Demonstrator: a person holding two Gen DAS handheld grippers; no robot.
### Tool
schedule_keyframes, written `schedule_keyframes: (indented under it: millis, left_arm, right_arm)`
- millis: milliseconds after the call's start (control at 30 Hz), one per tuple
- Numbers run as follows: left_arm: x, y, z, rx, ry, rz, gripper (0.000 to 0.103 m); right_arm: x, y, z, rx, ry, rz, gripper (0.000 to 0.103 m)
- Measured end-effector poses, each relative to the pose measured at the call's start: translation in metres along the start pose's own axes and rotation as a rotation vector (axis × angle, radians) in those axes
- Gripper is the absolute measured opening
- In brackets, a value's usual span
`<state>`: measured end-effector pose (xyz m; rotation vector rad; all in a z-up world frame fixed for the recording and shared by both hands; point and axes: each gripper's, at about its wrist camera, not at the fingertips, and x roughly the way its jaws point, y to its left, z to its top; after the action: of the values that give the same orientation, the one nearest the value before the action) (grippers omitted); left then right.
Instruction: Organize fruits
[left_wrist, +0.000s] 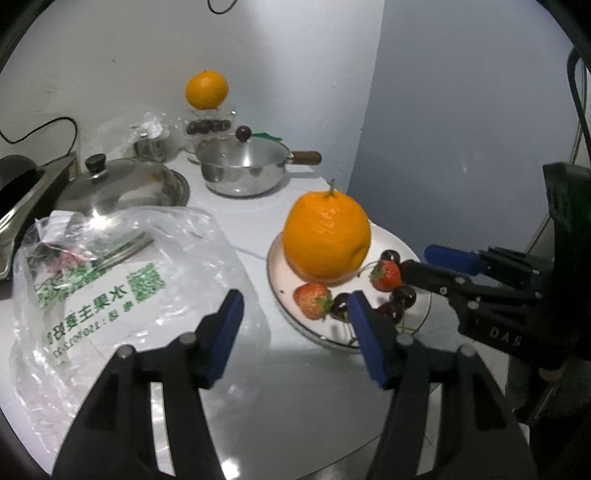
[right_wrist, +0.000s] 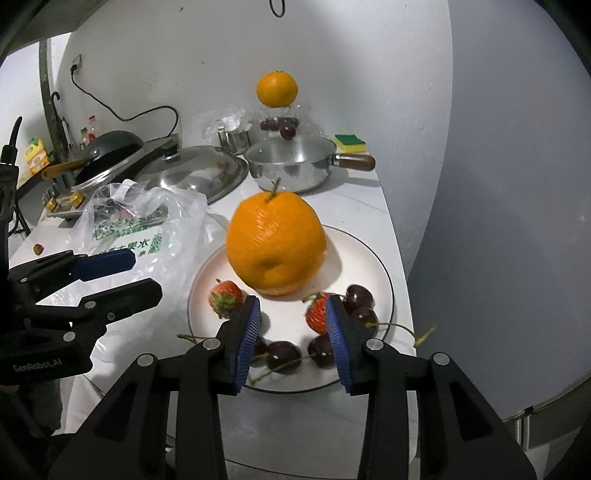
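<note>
A large orange (left_wrist: 327, 240) (right_wrist: 275, 245) stands on a white plate (left_wrist: 391, 240) (right_wrist: 362, 258). Around it lie two strawberries (left_wrist: 312, 300) (right_wrist: 317, 314) and several dark cherries (left_wrist: 404, 295) (right_wrist: 283, 354). My left gripper (left_wrist: 295, 332) (right_wrist: 144, 275) is open over the bare table, between the plate and a plastic bag (left_wrist: 129, 277) (right_wrist: 147, 229). My right gripper (right_wrist: 291, 314) (left_wrist: 424, 264) hovers open above the plate's near side, with nothing between its pads. A second orange (left_wrist: 207, 89) (right_wrist: 277, 89) sits on a clear container of cherries at the back.
A steel pot with a wooden handle (left_wrist: 245, 166) (right_wrist: 295, 166) and a steel lid (left_wrist: 122, 181) (right_wrist: 195, 173) stand behind the plate. A sponge (right_wrist: 350, 143) lies by the wall. A loose strawberry (right_wrist: 37, 249) lies far left. The table edge runs just right of the plate.
</note>
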<state>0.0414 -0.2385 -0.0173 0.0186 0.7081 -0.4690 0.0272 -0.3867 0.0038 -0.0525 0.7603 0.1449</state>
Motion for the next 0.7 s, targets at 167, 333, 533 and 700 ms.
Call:
schedule_keyframes:
  millis: [167,333,533,700]
  left_arm:
    - [-0.019,0.016,0.001,-0.018,-0.032,0.022,0.065]
    - [-0.037,0.03,0.001,-0.03,-0.057,0.046,0.073]
    - [-0.057,0.043,0.001,-0.042,-0.098,0.059,0.083]
    - [-0.074,0.053,0.002,-0.051,-0.126,0.078,0.087]
  right_arm:
    - [-0.007,0.016,0.006,-0.007,-0.022,-0.008,0.04]
    - [-0.013,0.032,0.011,-0.015,-0.038,-0.011,0.04]
    - [-0.022,0.051,0.019,-0.028,-0.062,-0.018,0.041]
    - [-0.033,0.066,0.024,-0.038,-0.087,-0.03,0.043]
